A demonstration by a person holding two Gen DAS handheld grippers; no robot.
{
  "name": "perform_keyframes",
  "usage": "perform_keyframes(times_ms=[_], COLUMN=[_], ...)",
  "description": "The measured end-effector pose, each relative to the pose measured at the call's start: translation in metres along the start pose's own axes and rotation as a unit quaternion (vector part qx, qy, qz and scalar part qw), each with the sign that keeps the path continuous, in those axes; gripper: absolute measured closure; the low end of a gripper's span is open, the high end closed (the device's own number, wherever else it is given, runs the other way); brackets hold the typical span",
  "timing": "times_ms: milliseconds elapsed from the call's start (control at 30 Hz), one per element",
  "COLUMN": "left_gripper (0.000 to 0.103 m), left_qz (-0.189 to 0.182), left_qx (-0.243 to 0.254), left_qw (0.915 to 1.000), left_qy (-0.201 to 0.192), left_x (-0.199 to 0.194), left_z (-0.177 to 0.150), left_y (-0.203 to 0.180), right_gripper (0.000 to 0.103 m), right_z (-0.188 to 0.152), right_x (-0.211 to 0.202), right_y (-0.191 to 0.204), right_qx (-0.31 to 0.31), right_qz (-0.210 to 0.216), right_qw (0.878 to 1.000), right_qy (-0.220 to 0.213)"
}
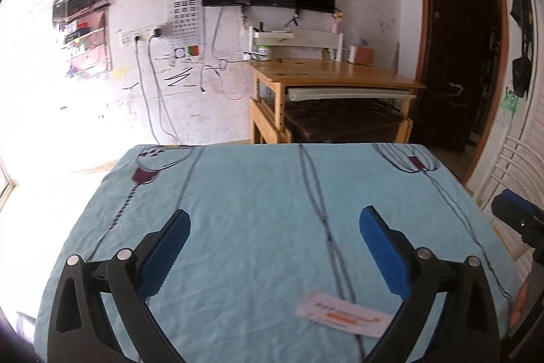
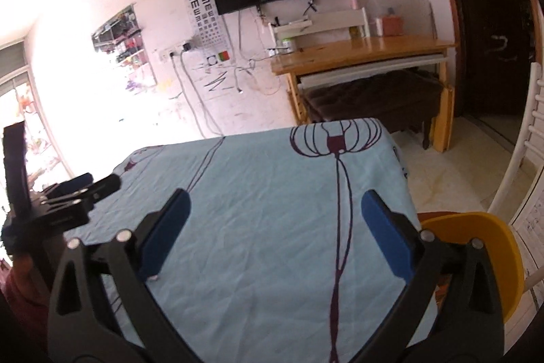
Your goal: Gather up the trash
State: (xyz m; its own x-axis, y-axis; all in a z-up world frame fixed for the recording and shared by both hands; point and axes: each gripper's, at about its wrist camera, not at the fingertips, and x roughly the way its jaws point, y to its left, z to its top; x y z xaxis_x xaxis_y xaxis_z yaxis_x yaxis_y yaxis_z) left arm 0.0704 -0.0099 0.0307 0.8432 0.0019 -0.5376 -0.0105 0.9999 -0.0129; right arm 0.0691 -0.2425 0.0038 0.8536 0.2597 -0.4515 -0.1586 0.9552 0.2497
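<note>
I am holding my left gripper [image 1: 272,247] and right gripper [image 2: 273,233] spread wide, gripping nothing, over the light-blue-clothed bench [image 1: 244,193]; a flat white-and-orange paper wrapper [image 1: 343,315] is lying near its near edge, beneath the left gripper.

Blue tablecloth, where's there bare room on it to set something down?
Most of the tablecloth is bare: the whole stretch from between the left gripper fingers to the far edge, and likewise ahead of the right gripper. The only thing lying on it is a white and orange wrapper near the left gripper's right-hand finger.
</note>
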Motion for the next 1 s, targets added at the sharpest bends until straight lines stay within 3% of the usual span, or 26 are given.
perform_keyframes(times_ms=[433,1000], left_gripper=[0.008,0.008], left_qz=[0.012,-0.017], left_qx=[-0.008,-0.001], left_qw=[0.9999,0.9998], left_qy=[0.005,0.008], left_x=[-0.025,-0.037], left_z=[-0.011,-0.016], left_y=[0.021,0.009], right_gripper=[0.006,0.006], right_z=[-0.004,0.0], right_x=[-0.024,-0.041], right_y=[0.029,0.04], right_qx=[-0.04,-0.059], right_qz=[-0.012,-0.015], right_qw=[0.999,0.998], right_qy=[-0.014,-0.027])
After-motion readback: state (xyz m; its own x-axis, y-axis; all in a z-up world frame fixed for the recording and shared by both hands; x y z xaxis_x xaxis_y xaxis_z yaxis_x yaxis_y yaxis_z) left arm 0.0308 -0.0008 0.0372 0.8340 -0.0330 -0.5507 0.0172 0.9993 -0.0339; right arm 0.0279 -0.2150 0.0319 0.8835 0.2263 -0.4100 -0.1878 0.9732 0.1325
